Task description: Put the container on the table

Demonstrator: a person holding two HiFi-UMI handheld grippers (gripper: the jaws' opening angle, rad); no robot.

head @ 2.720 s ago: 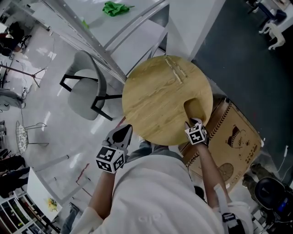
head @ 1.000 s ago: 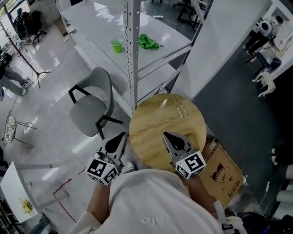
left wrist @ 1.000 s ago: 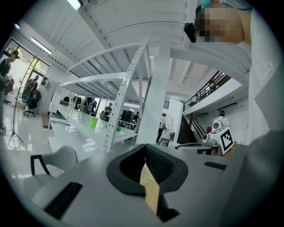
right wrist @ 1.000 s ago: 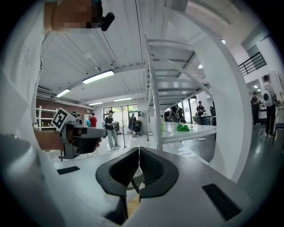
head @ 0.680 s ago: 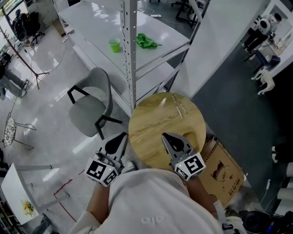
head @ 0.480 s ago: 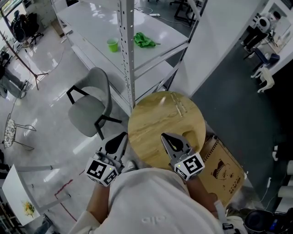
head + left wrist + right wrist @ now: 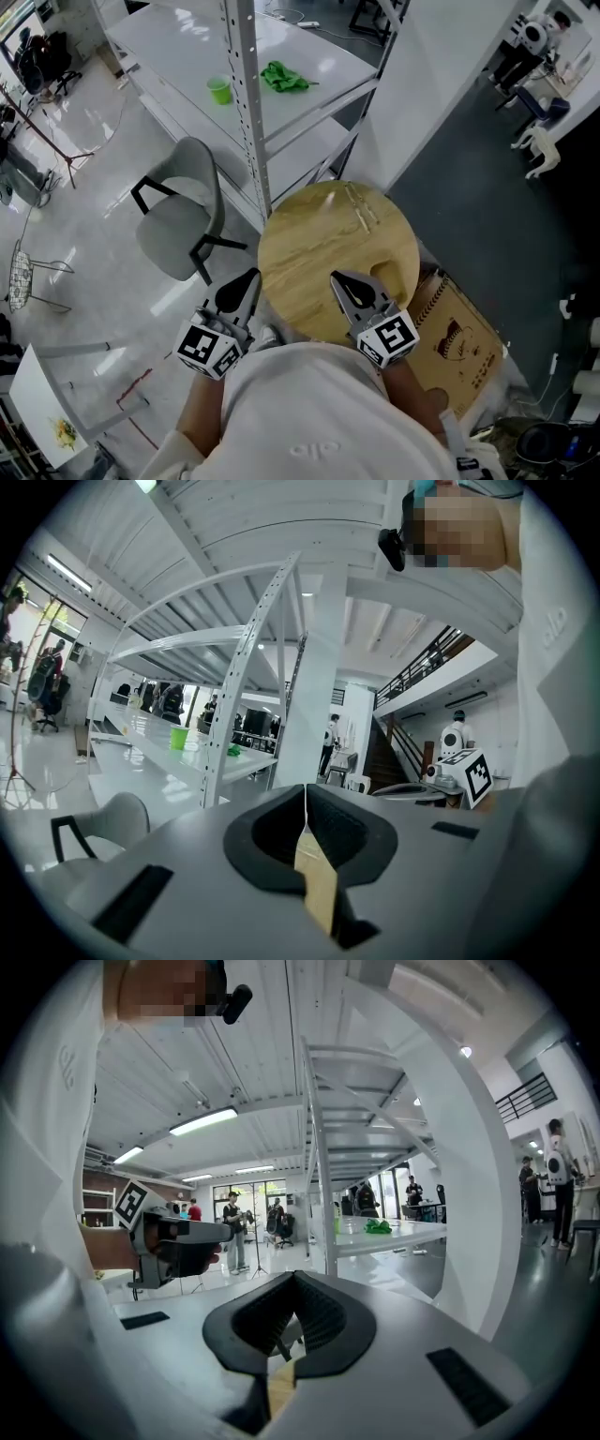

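Jaws together, left hand-held gripper point(image 7: 249, 277) level.

Round table point(image 7: 309, 246): pale wood top, grain showing, level, seen from above. It stood at the foot of a white rack post point(image 7: 246, 112). Likely container was a small green cup point(image 7: 218, 90), upright on the rack's white shelf point(image 7: 169, 42), near a green cloth point(image 7: 284, 77). Cup was well apart from table, not yet on it.

Shelf post point(image 7: 244, 103) stands just beyond round table point(image 7: 309, 248).
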